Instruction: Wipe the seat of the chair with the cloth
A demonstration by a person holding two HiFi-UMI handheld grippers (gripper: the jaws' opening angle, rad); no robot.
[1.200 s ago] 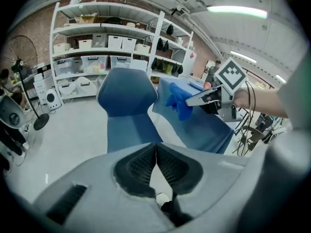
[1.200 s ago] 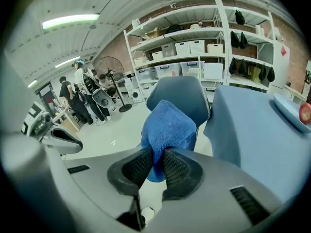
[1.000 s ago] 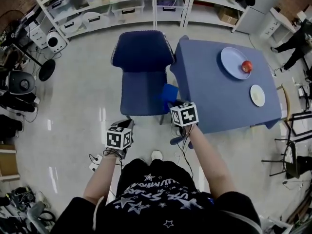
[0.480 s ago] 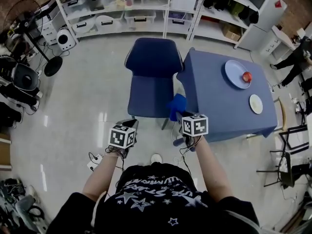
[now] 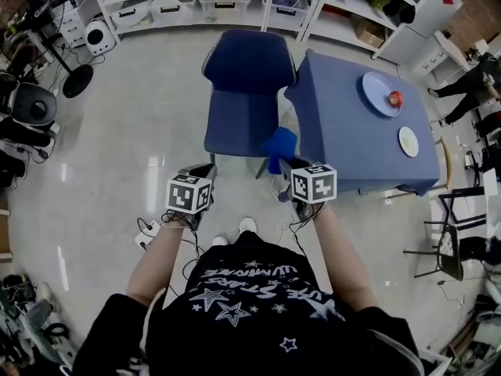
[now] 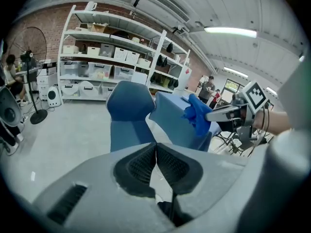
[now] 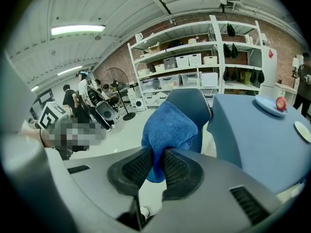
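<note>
A dark blue chair (image 5: 244,92) stands on the pale floor ahead of me, its seat (image 5: 239,134) facing me and its back toward the shelves. My right gripper (image 5: 283,168) is shut on a bright blue cloth (image 5: 278,146), held just off the seat's front right corner. In the right gripper view the cloth (image 7: 167,132) bulges up between the pads, with the chair (image 7: 192,111) behind it. My left gripper (image 5: 202,172) hovers near the seat's front left corner, shut and empty. The left gripper view shows the chair (image 6: 127,115) ahead and the cloth (image 6: 198,114) to the right.
A table with a blue cover (image 5: 356,135) stands close against the chair's right side, bearing a plate with a red apple (image 5: 395,99) and a small plate (image 5: 408,141). White shelving (image 5: 235,2) lines the back. Fans and gear (image 5: 31,104) crowd the left; cables (image 5: 149,237) lie by my feet.
The view has shifted so the chair sits higher and more central. Both grippers stay near the seat's front edge, the right still holding the cloth, now slightly higher over the corner.
</note>
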